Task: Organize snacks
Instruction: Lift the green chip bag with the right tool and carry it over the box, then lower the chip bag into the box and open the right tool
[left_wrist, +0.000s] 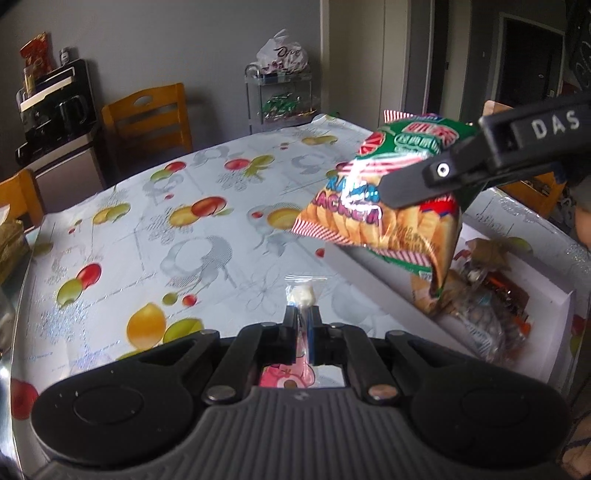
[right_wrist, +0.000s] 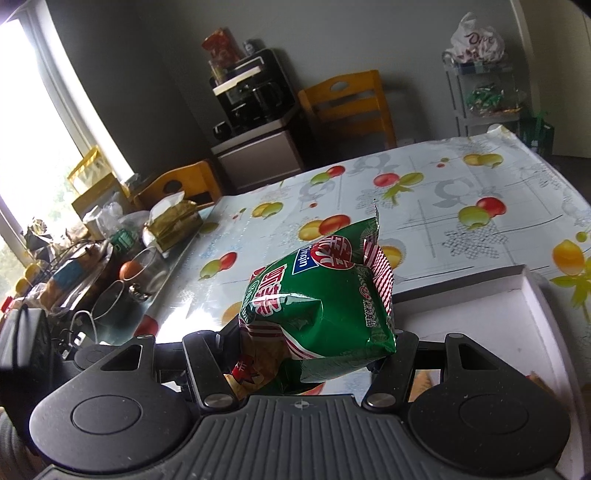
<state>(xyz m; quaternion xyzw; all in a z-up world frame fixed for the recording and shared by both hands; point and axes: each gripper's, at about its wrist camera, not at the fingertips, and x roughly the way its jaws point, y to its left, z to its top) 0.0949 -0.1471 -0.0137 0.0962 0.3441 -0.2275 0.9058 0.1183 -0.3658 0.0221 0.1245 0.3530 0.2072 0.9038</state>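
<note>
My right gripper (right_wrist: 314, 354) is shut on a green and red cracker bag (right_wrist: 317, 295) and holds it above the near end of a white box (right_wrist: 532, 291). The left wrist view shows that bag (left_wrist: 384, 206) hanging over the box (left_wrist: 369, 267), with the right gripper's finger (left_wrist: 413, 184) across it. My left gripper (left_wrist: 302, 325) is shut on a small clear candy packet (left_wrist: 301, 295) with a white sweet and a pink wrapper, held just above the table, left of the box. Several wrapped snacks (left_wrist: 480, 306) lie in the box.
The table has a fruit-print cloth (left_wrist: 166, 221). Its left end is crowded with bowls, packets and a tissue pack (right_wrist: 173, 221). Wooden chairs (right_wrist: 347, 103) stand at the far side. A wire rack (left_wrist: 280, 96) and a coffee machine (right_wrist: 251, 92) stand by the wall.
</note>
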